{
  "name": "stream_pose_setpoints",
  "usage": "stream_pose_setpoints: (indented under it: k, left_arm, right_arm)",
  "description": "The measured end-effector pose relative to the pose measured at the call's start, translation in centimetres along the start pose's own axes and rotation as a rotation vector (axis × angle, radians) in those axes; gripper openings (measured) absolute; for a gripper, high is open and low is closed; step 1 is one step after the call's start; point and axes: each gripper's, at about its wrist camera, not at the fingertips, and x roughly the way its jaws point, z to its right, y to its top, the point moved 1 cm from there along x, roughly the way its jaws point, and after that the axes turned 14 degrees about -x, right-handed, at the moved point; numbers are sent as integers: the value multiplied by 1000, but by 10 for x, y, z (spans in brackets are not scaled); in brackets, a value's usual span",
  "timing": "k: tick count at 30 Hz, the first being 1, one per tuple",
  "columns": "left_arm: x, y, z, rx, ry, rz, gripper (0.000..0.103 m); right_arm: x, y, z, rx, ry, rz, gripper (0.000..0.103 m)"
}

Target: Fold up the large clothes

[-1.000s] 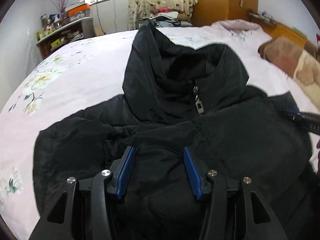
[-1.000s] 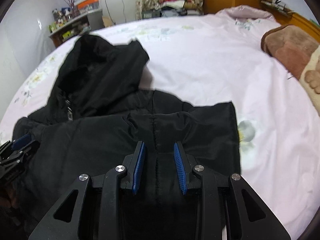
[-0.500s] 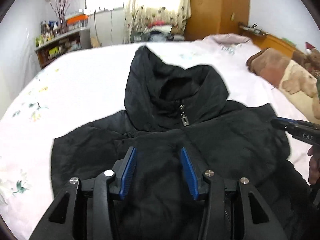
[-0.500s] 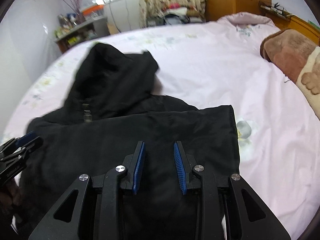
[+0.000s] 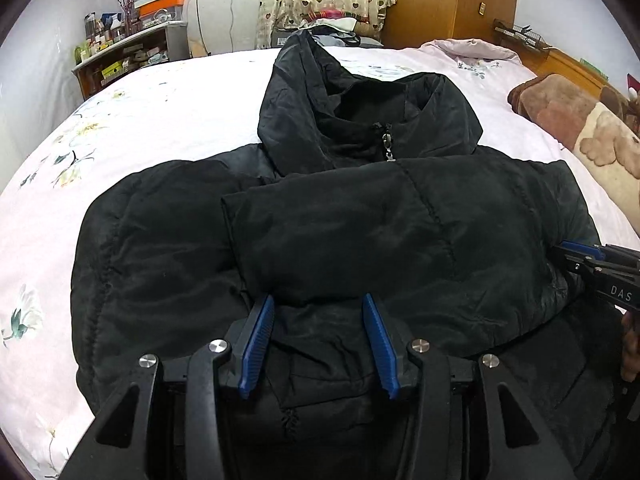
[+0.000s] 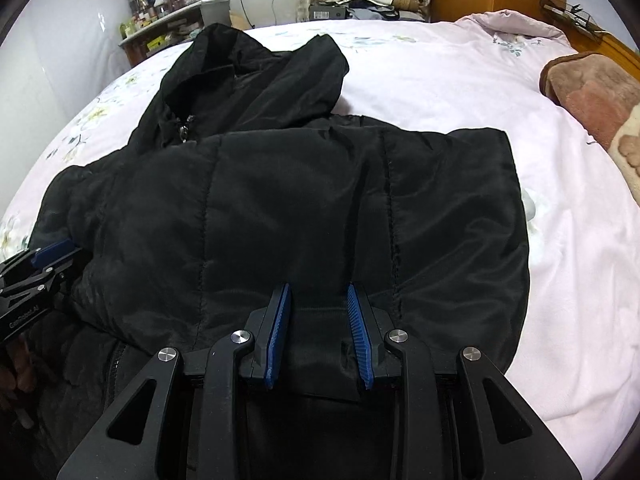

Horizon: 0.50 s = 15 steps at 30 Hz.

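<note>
Black padded jacket (image 5: 360, 240), hooded, on bed (image 5: 160, 112): soft, bulky, slippery shell, likely light. Take the hem at six o'clock. Left gripper (image 5: 318, 340) jaws half open, right gripper (image 6: 318, 336) jaws narrower, each with hem fabric between; grip unclear.

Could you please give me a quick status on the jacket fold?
Both claws, left and right, gripping jacket fabric. Hood end away on bed. Nothing in the way.

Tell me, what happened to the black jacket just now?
The left gripper and right gripper drew the black jacket back toward the person, flattening its bunched front. Both still clamp fabric. The hood stayed on the bed.
</note>
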Motion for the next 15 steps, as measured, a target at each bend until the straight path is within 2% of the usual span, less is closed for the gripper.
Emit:
stream_pose_setpoints:
  k: [4, 9, 13, 15]
  left_arm:
    - [0, -1, 1, 7, 11, 0, 50]
    - [-7, 7, 3, 2, 24, -33, 50]
    - [-33, 12, 3, 2, 15, -14, 50]
    - [-45, 15, 3, -1, 9, 4, 50]
  right_arm:
    - [5, 0, -1, 2, 3, -10, 30]
    - [0, 9, 1, 6, 2, -63, 31]
    - [-28, 14, 1, 49, 5, -11, 32]
    - [-40, 15, 0, 53, 8, 10, 37]
